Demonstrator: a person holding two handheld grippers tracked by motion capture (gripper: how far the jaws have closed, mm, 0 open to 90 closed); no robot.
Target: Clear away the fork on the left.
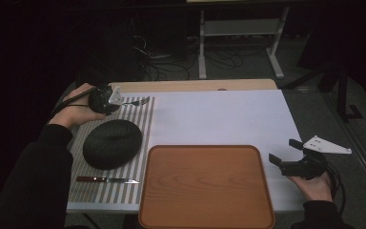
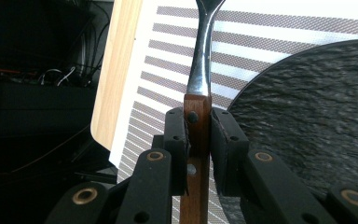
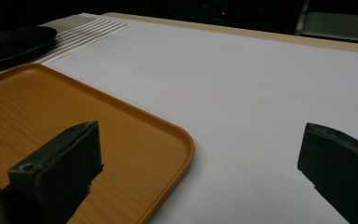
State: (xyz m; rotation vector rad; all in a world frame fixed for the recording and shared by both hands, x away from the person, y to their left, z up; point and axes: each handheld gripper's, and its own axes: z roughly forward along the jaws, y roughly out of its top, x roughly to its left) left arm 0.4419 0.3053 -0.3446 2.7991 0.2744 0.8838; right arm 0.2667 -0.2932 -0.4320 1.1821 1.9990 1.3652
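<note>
Wood-handled fork (image 2: pixel 199 116) pinched in left claw (image 2: pixel 199 140), tines pointing away toward table's right; right claw (image 3: pixel 200 158) spread.

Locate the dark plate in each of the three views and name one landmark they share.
High view: the dark plate lies left of centre on the striped mat.
Left gripper view: the plate is at right, beside the clamped fork.
Right gripper view: its edge shows far upper left.
Shared landmark: the striped mat.

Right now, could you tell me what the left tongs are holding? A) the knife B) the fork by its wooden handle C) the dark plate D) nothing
B: the left tongs are clamped on the fork at its wooden handle, above the striped placemat.
</note>
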